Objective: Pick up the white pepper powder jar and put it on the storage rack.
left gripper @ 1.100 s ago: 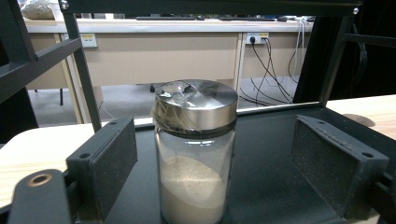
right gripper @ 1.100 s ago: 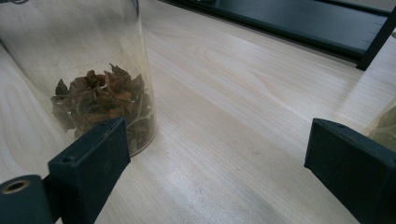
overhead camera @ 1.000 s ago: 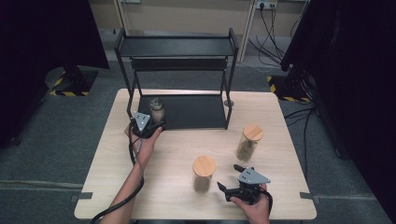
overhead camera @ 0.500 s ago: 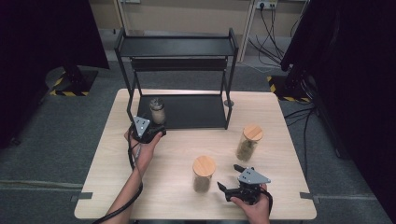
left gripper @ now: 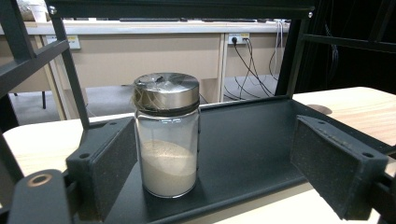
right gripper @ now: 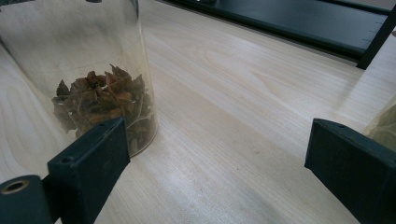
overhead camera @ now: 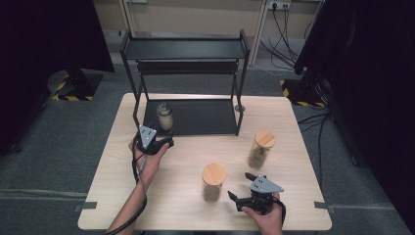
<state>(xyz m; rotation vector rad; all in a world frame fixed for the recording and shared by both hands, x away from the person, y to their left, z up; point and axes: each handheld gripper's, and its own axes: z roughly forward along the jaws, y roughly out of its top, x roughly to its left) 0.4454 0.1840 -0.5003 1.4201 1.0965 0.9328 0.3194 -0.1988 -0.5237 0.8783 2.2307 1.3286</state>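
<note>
Left gripper view: metal-lidded jar [left gripper: 167, 135] just beyond gaping left gripper [left gripper: 233, 163], seemingly untouched.

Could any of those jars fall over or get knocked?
Maybe. The left hand-held gripper has its jaws open close beside the metal-lidded jar, which stands near the shelf's front edge, so a bump might tip it off. The right hand-held gripper sits close by the cork-lidded jar and could nudge it.

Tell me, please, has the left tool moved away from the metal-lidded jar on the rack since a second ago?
Yes. The left tool has drawn back toward the person, away from the metal-lidded jar and the rack; its jaws stand open, with the jar apart from them.
</note>
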